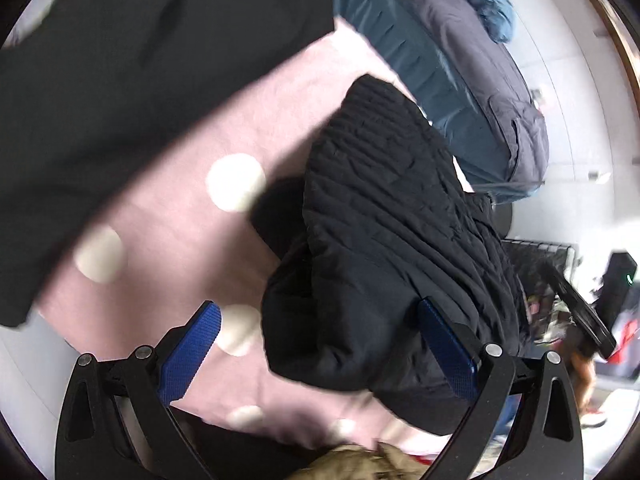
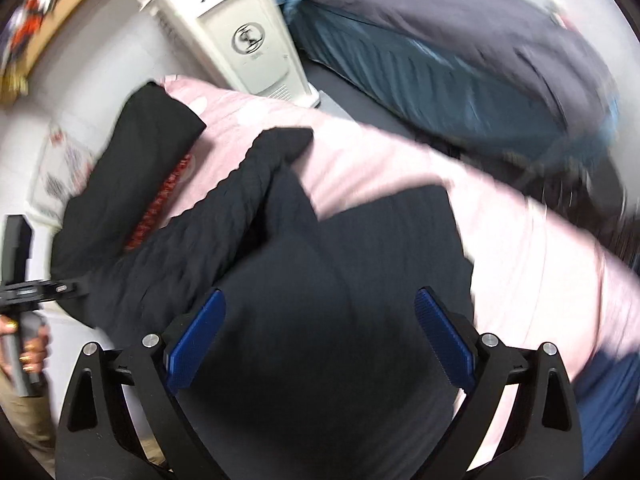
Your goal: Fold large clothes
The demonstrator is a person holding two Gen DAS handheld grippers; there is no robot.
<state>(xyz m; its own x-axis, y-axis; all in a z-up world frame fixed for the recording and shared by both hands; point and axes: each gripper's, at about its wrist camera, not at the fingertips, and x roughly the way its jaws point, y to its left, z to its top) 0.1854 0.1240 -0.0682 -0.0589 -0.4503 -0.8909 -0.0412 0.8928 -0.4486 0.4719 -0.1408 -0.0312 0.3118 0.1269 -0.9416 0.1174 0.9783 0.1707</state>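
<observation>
A black quilted jacket [image 1: 392, 216] lies on a pink bed sheet with white dots [image 1: 192, 216]. In the left wrist view my left gripper [image 1: 320, 316] is open, its blue pads [image 1: 192, 352] spread, and a folded bulge of the jacket sits between and just ahead of them. More black cloth [image 1: 120, 80] fills the upper left, blurred. In the right wrist view my right gripper [image 2: 320, 312] is open above a smooth black part of the jacket [image 2: 340, 280]; a ribbed sleeve [image 2: 248, 184] runs up left. The pink sheet [image 2: 540, 260] shows to the right.
A dark blue and grey coat with a fur collar [image 1: 460, 60] lies beyond the sheet; it also shows in the right wrist view [image 2: 460, 52]. A white heater [image 2: 248, 40] stands at the bed's far side. The other gripper's handle and hand [image 2: 24, 320] are at the left edge.
</observation>
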